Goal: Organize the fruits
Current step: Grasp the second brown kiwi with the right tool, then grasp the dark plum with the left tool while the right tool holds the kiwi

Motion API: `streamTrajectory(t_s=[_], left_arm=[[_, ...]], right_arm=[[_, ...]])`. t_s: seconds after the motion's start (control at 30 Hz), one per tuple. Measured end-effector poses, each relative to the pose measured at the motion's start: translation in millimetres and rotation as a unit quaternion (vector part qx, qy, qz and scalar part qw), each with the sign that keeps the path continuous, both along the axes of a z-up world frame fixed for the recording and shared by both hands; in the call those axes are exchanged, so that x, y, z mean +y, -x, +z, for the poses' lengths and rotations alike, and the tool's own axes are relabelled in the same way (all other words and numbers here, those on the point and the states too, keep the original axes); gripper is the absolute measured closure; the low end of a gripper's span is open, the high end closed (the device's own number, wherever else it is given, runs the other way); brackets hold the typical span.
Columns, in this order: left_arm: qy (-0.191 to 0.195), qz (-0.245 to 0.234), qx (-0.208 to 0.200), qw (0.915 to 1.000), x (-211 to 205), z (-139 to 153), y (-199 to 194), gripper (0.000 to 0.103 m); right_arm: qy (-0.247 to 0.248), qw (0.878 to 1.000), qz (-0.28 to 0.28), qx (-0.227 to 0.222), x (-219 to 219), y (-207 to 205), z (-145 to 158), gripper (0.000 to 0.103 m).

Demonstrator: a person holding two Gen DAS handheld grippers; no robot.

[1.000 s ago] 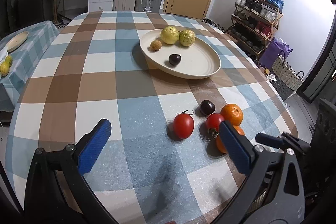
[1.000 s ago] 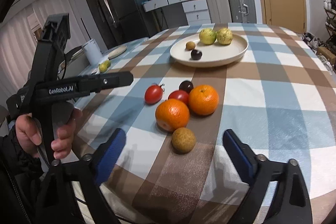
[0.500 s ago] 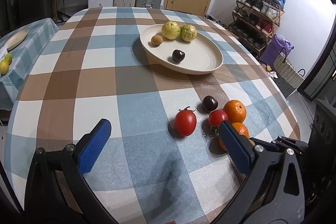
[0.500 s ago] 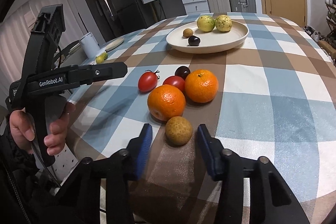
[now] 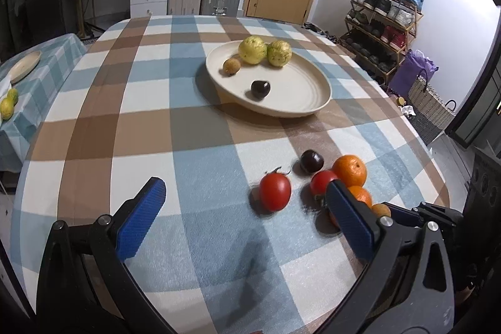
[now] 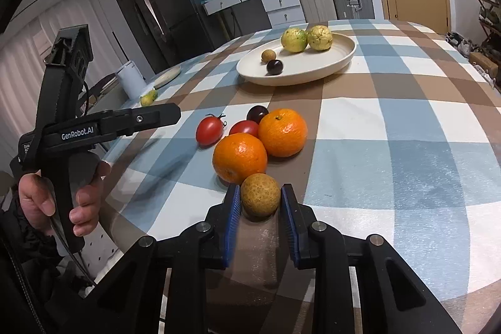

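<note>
Checked table (image 6: 391, 121): the biggest change is at your right hand. A second ago the right gripper (image 6: 260, 202) stood wide with the small brown fruit (image 6: 260, 198) loose on the cloth ahead of it. Now both blue pads press the fruit's flanks, one at its 9 o'clock, one at its 3. Jaws closed down onto it; fruit seated, resting on the cloth, not yet lifted.

Judgement: grasp step done, so lift and carry come next.

Cream plate (image 6: 338, 58) at 12 o'clock from the claw, well apart. It holds two yellow-green fruits, a small brown one and a dark one. Likely destination.

Near orange (image 6: 239, 158) sits at 11 o'clock of the held fruit, touching or just beside it. Second orange (image 6: 282, 132) behind that. You may nudge them on lift; go straight up.

Two tomatoes and a dark plum, further out at 11 o'clock, unchanged.

Left gripper (image 5: 247, 218): jaws wide apart, nothing between them, hovering over bare cloth as before. Red tomato (image 5: 275, 191) lies at its 12 o'clock, near.
</note>
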State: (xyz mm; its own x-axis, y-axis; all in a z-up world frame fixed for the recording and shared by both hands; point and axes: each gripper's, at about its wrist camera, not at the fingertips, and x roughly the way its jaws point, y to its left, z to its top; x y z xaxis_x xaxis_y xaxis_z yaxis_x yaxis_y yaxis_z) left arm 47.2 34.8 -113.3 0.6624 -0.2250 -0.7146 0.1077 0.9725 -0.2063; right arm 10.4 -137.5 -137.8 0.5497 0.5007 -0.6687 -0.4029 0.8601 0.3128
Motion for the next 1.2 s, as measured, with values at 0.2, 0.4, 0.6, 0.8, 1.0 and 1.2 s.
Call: streamTrajectory(t_s=[0.2,0.4,0.6,0.8,1.0,1.2], left_arm=[[-0.005,-0.026,0.000,0.9996,-11,12,-16,0.001],[-0.021,-0.084,0.052,0.9948,-39,9,-48,0.001],[-0.061,-0.127,0.092,0.9857,-66,4,-78,0.001],[-0.063,-0.143,0.134,0.9786,-75,-6,-101,0.010],[-0.028,-0.160,0.180,0.9703,-75,-20,-112,0.032],[-0.020,-0.187,0.193,0.9630,-81,-24,-110,0.060]], right_arm=[[-0.017,1.000,-0.015,-0.018,-13,0,6,0.076],[-0.024,0.999,-0.026,-0.033,-25,-3,14,0.076],[-0.035,0.998,-0.033,-0.043,-38,-8,19,0.076],[-0.048,0.997,-0.036,-0.042,-47,-14,19,0.076],[-0.061,0.997,-0.039,-0.038,-53,-24,18,0.076],[-0.064,0.997,-0.033,-0.036,-51,-27,17,0.076]])
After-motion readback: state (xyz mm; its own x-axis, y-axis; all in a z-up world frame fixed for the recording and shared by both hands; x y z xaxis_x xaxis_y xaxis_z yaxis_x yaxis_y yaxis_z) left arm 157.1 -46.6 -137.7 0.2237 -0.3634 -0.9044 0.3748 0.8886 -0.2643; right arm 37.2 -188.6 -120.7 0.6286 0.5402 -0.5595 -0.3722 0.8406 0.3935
